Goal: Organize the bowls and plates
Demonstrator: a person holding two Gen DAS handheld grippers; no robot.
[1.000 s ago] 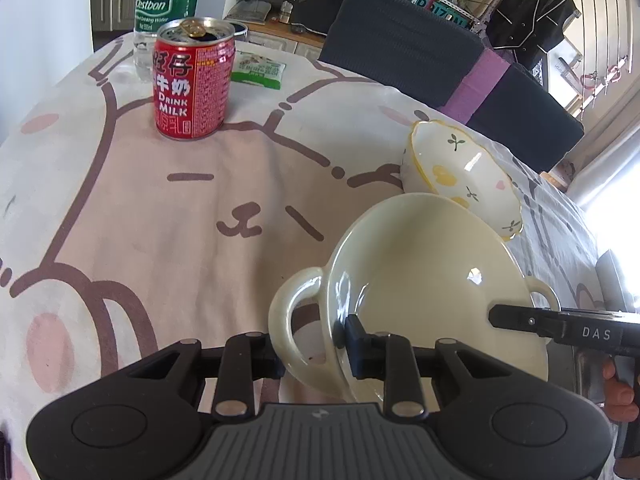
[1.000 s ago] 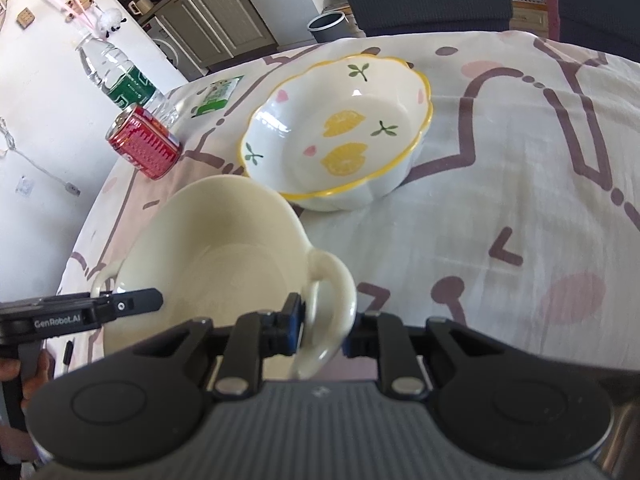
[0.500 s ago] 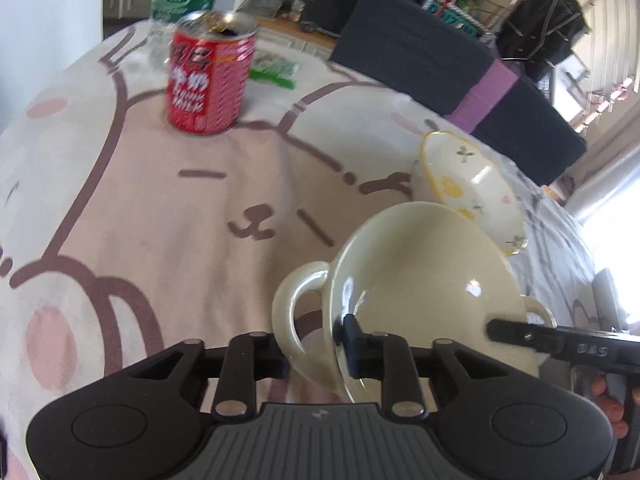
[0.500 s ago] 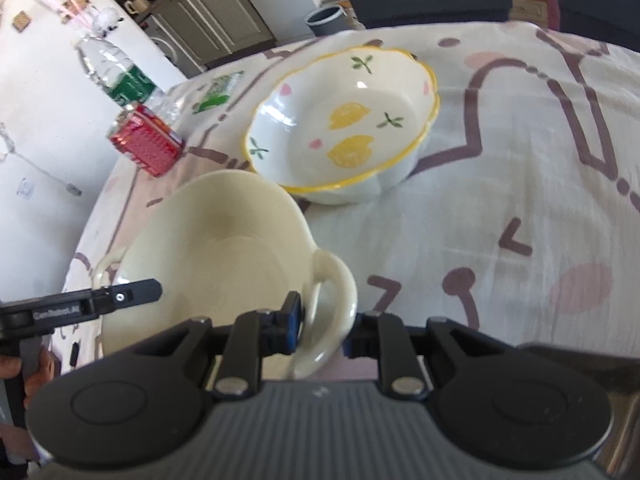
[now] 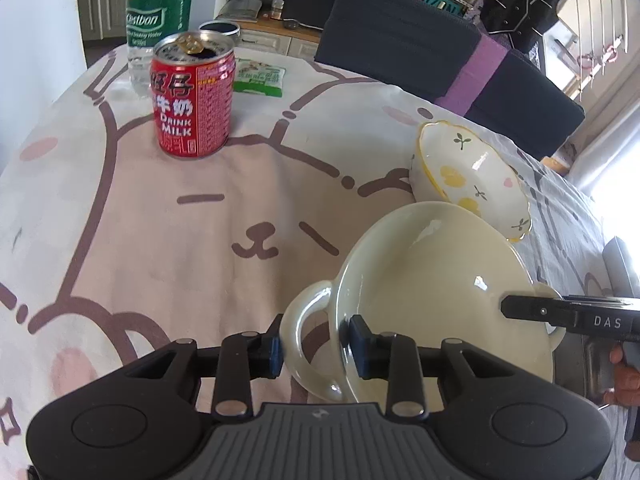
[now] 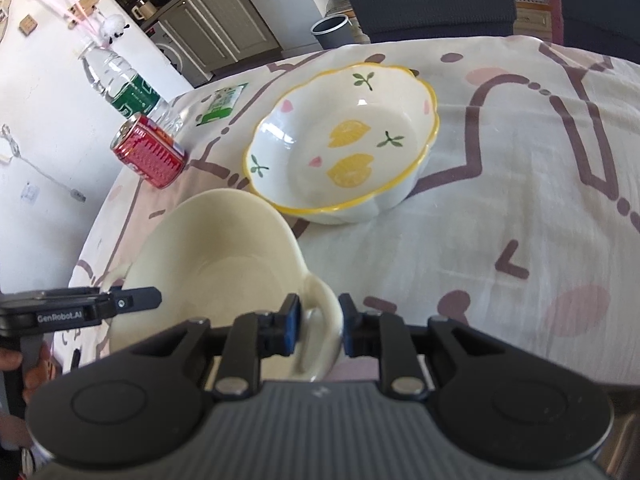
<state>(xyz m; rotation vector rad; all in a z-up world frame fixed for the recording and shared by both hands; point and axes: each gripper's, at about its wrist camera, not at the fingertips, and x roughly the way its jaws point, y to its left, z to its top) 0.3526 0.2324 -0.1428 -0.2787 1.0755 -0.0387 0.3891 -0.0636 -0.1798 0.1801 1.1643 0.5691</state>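
A table covered by a pale cloth (image 5: pixel 168 216) printed with brown-outlined cartoon bears and pink patches fills most of both views. In the left wrist view a dark blue chair back with a purple band (image 5: pixel 432 52) rises behind the table at upper centre, and cluttered shelves and a hanging dark jacket sit further back. In the right wrist view grey cabinets (image 6: pixel 208 28) and a grey bin (image 6: pixel 332 30) stand on the floor at the top, with a white wall along the left edge.

A red milk drink can (image 5: pixel 192 100) stands upright at upper left of the left wrist view, its top opened. Just behind it is a clear water bottle with a green label (image 5: pixel 158 20), and a small green-and-white packet (image 5: pixel 260 76) lies flat to the can's right.

The cream two-handled bowl (image 5: pixel 432 292) sits at lower centre-right of that view. Beyond it, toward the upper right, is the white bowl with a yellow rim and lemon pattern (image 6: pixel 344 148); the cream bowl's far rim overlaps it in the picture, and whether they touch cannot be told.

The left gripper (image 5: pixel 316 344) has its pads on either side of one handle loop and the adjoining rim; its jaws have just been opening, and the left pad looks only just at the handle. The right gripper (image 6: pixel 320 322) is clenched on the opposite handle, both pads against it.
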